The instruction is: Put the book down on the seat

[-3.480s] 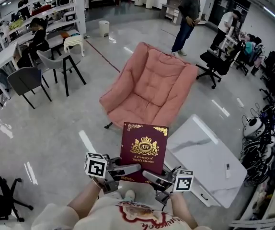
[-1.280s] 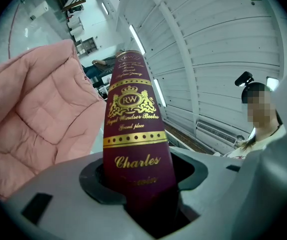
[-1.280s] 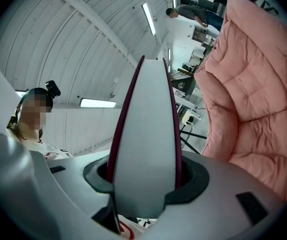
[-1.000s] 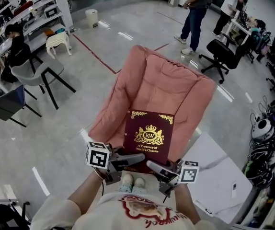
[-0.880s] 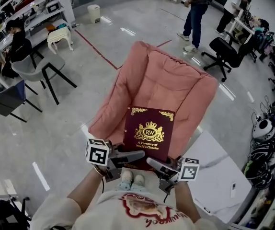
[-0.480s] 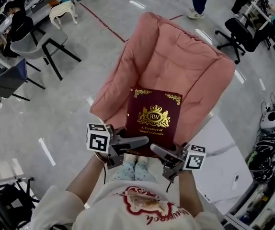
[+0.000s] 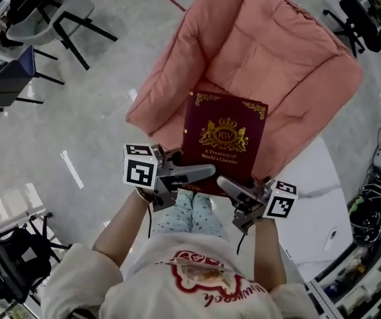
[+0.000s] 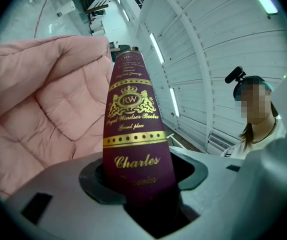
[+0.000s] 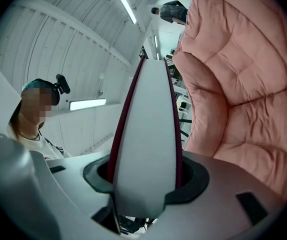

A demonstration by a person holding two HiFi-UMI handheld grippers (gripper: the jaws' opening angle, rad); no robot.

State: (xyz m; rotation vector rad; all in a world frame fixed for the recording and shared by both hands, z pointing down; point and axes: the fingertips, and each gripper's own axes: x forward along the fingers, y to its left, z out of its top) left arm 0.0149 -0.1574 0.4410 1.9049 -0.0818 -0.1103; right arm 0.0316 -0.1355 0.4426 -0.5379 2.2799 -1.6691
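Book (image 7: 224,135) has sunk toward seat (image 7: 280,58), clamped by left tongs (image 7: 205,173), right tongs (image 7: 225,183).

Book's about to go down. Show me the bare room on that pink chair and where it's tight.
Bare: the quilted seat of the pink padded chair, between its raised sides, beyond the dark red hardcover book. Crowded: the near edge, where the left claw and right claw clamp the book, with the white table alongside.

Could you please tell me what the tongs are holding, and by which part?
Both hold the maroon book at its near end: the left tongs clamp its spine side, the right tongs its page-edge side.
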